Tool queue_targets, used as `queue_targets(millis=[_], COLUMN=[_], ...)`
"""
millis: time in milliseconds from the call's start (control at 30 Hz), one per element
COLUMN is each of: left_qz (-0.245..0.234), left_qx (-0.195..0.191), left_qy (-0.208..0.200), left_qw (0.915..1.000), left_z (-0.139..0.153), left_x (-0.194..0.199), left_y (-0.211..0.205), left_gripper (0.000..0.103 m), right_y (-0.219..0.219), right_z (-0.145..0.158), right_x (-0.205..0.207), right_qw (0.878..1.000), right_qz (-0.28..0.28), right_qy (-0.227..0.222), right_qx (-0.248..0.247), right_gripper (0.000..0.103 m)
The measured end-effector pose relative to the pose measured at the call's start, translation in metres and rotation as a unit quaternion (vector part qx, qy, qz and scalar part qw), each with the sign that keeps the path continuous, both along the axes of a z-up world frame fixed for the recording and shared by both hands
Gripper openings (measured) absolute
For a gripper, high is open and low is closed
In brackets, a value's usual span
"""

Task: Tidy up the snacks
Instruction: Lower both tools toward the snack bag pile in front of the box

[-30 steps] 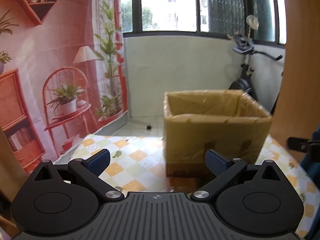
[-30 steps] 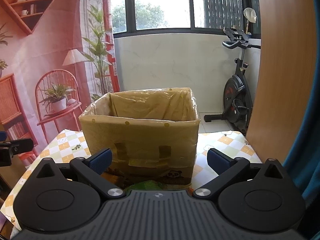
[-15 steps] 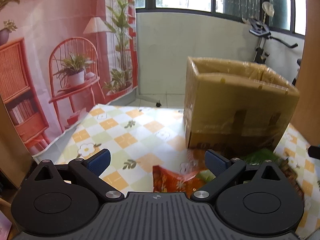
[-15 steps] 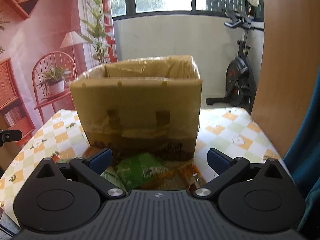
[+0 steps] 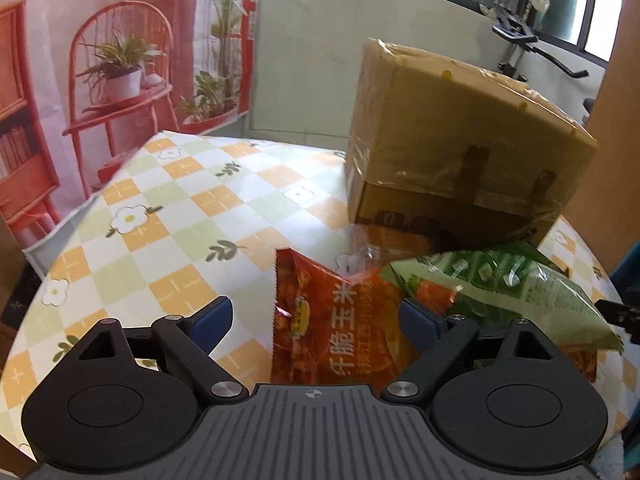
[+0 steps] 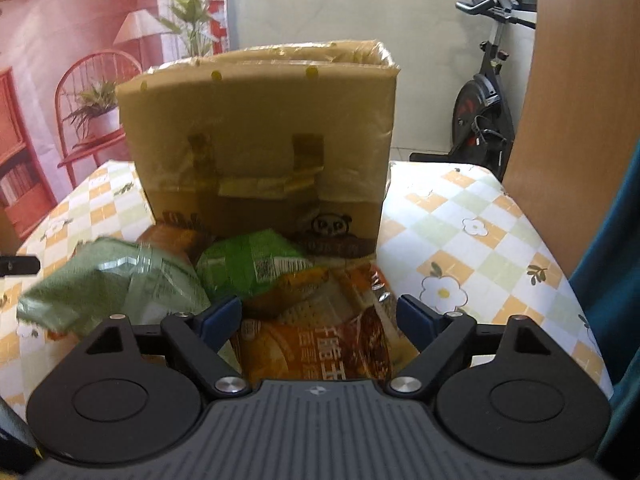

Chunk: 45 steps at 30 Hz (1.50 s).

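A pile of snack bags lies on the table in front of a tall taped cardboard box (image 5: 460, 140) (image 6: 260, 128). My left gripper (image 5: 314, 316) hangs low over a red snack bag (image 5: 320, 320). Its jaws are closing with the bag between them, and the left pad stands clear of the bag. A green bag (image 5: 512, 288) lies to the right of it. My right gripper (image 6: 318, 314) is closing around an orange bag (image 6: 320, 344), with no firm press showing. Two green bags (image 6: 252, 264) (image 6: 108, 284) lie beyond it, against the box.
The table (image 5: 180, 208) wears a checked cloth with flowers. A wooden panel (image 6: 580, 80) and a teal curtain (image 6: 616, 280) stand at the right, with an exercise bike (image 6: 484, 108) behind. A printed red backdrop (image 5: 100, 80) hangs at the left.
Both grippers have sunk and tipped down toward the table. The snack bags have come into view between the jaws, the box has risen in the frames, and both pairs of jaws have narrowed a little.
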State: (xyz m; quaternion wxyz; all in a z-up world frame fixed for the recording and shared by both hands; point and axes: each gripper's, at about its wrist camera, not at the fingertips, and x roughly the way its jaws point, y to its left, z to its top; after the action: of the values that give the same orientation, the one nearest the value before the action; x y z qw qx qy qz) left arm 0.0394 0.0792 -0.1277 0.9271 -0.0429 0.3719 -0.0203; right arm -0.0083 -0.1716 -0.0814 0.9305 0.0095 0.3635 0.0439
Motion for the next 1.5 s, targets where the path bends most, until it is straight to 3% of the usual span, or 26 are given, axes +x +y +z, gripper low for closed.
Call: queue_targets(millis=[267, 667, 833, 1167, 1333, 1500], left_qz=[-0.051, -0.122, -0.129, -0.147, -0.13, -0.135], left_qx=[-0.044, -0.05, -0.055, -0.059, -0.118, -0.141], left_qy=[0.022, 0.059, 0.088, 0.106, 0.137, 0.151], left_qw=[0.9975, 0.9895, 0.9862, 0.9817, 0.9749, 0.9692], left_z=[-0.01, -0.033, -0.043, -0.053, -0.073, -0.084], left_x=[-0.012, -0.025, -0.022, -0.022, -0.014, -0.009], left_y=[-0.015, -0.062, -0.077, -0.101, -0.092, -0.094], left_gripper=[0.09, 0.09, 0.09, 0.091, 0.095, 0.096], right_y=[0.003, 0.012, 0.01, 0.008, 0.01, 0.012], right_z=[-0.018, -0.026, -0.031, -0.038, -0.043, -0.049], right_x=[-0.009, -0.023, -0.029, -0.035, -0.035, -0.036], right_qw=[0.999, 0.999, 0.999, 0.999, 0.999, 0.998], right_qz=[0.004, 0.005, -0.006, 0.003, 0.014, 0.019], right_qy=[0.031, 0.037, 0.038, 0.035, 0.036, 0.04], right_qx=[-0.006, -0.005, 0.011, 0.025, 0.033, 0.042], right_gripper=[0.086, 0.085, 0.084, 0.084, 0.084, 0.083])
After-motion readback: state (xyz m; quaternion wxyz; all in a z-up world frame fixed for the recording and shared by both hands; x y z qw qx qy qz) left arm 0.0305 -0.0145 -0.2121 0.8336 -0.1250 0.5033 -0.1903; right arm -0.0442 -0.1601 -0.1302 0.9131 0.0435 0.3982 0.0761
